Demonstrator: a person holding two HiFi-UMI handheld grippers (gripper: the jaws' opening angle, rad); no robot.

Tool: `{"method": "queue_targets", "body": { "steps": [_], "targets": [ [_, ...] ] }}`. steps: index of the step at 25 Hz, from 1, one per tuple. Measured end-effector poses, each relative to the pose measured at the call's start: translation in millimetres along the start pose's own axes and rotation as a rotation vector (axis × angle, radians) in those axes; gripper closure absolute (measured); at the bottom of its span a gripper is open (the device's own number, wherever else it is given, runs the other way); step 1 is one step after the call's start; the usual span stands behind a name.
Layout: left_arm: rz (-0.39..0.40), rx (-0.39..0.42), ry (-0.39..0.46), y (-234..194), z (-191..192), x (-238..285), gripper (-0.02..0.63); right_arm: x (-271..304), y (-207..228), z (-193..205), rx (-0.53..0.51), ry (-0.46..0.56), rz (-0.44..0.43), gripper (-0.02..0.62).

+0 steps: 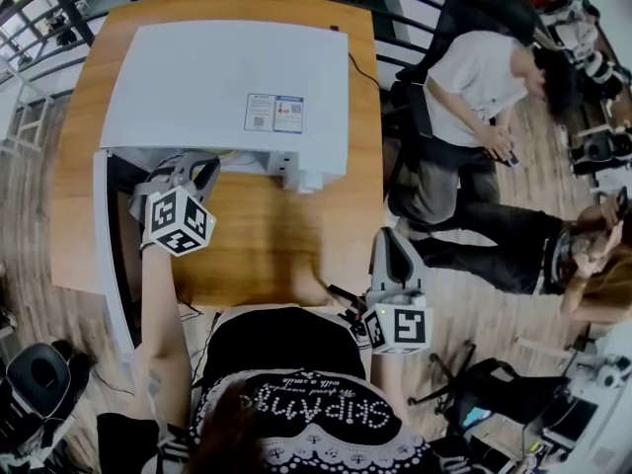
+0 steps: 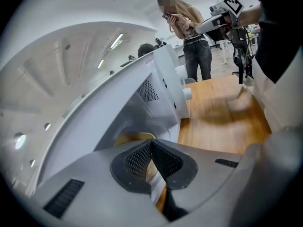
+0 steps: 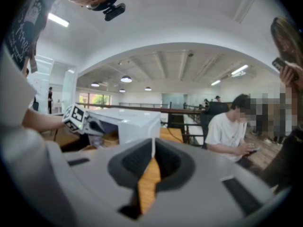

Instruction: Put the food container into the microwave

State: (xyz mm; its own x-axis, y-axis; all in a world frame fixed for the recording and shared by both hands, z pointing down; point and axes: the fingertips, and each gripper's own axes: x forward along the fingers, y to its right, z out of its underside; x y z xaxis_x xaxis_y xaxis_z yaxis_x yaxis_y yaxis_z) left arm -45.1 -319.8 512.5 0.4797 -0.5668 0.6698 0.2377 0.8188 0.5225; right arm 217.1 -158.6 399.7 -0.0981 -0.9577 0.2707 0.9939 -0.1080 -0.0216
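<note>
One microwave, door open. Left gripper, right gripper: both jaws clenched, empty.

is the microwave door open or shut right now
Open. In the head view the door stands swung out at the left of the microwave, and the left gripper sits at the exposed opening.

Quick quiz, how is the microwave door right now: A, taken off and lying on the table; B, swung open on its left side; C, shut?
B: in the head view the door stands out from the left side of the microwave, and the left hand-held gripper sits at the open front.
</note>
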Motion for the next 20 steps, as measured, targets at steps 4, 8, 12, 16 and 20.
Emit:
{"method": "queue_targets", "body": {
  "steps": [4, 8, 12, 16, 20],
  "targets": [
    [-0.018, -0.049, 0.023, 1.1, -4.4, -10.2, 0.578, -5.8, -0.2, -1.0, -0.001, 0.011, -0.002, 0.555],
    [-0.083, -0.116, 0.071, -3.5, -13.5, -28.6, 0.578, -9.4, -1.1, -2.4, -0.006, 0.024, -0.018, 0.555],
    [-0.165, -0.189, 0.139, -8.0, -27.1, -49.2, 0.578, -13.1, -4.6, -5.0, -0.013, 0.034, -0.038, 0.555],
    [-0.243, -0.269, 0.231, -11.9, -46.4, -71.5, 0.578, -13.9, -7.1, -10.4, -0.023, 0.048, -0.062, 0.555],
    [-0.327, -0.356, 0.357, -17.3, -74.5, -102.5, 0.578, -13.8, -6.6, -15.0, -0.037, 0.057, -0.088, 0.555]
  ]
}}
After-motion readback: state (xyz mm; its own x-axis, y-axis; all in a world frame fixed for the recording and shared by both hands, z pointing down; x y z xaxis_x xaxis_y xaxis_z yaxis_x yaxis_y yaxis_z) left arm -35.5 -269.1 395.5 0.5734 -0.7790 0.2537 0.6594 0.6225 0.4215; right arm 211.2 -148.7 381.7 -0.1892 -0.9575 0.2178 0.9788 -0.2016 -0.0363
